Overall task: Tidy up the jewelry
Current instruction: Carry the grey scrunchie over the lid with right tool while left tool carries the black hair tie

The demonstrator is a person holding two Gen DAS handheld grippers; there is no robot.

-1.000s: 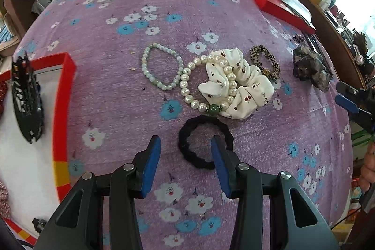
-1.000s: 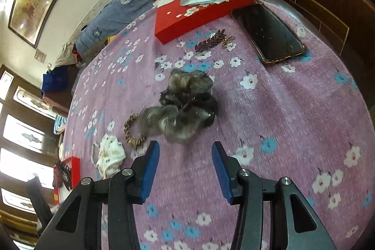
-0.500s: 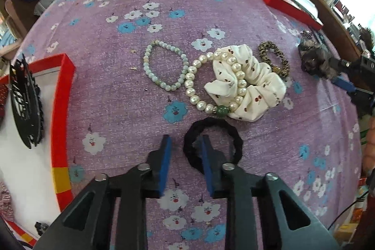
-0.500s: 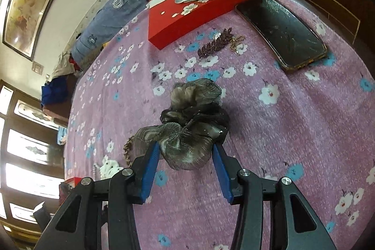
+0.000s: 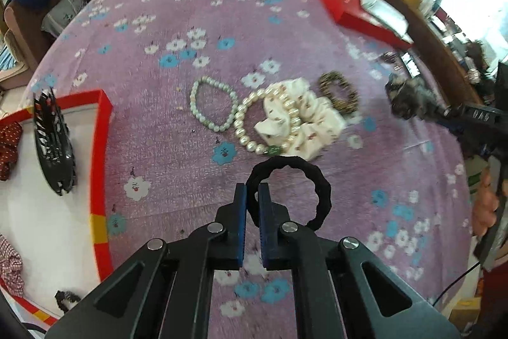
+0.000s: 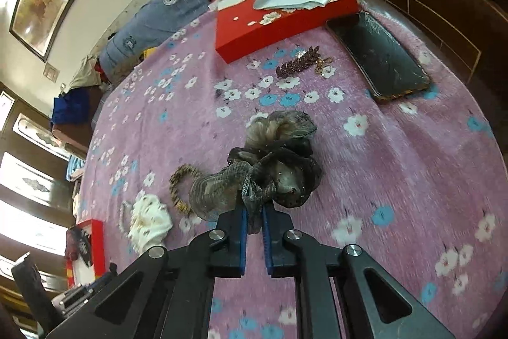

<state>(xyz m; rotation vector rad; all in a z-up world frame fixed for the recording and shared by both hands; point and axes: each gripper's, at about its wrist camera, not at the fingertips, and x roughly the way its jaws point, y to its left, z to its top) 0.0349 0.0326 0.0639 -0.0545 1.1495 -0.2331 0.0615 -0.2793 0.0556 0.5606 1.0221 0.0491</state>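
Left tool [image 5: 251, 191] tight on black hair tie [image 5: 312, 180]; right tool [image 6: 253, 213] tight on grey scrunchie [image 6: 273, 170]

Two bead bracelets lie on the floral cloth: one pale green [image 5: 213, 107] and one of pearls [image 5: 266, 122]. Four hair ties are visible: a white scrunchie [image 5: 312, 119], a leopard-print band [image 5: 339, 94], a black band [image 5: 293, 189] and a grey-brown scrunchie [image 6: 270, 170]. Also counted: one black hair claw [image 5: 52, 145], one leaf-shaped clip [image 6: 297, 62], one phone [image 6: 377, 56], two red boxes [image 5: 101, 154] [image 6: 279, 21].
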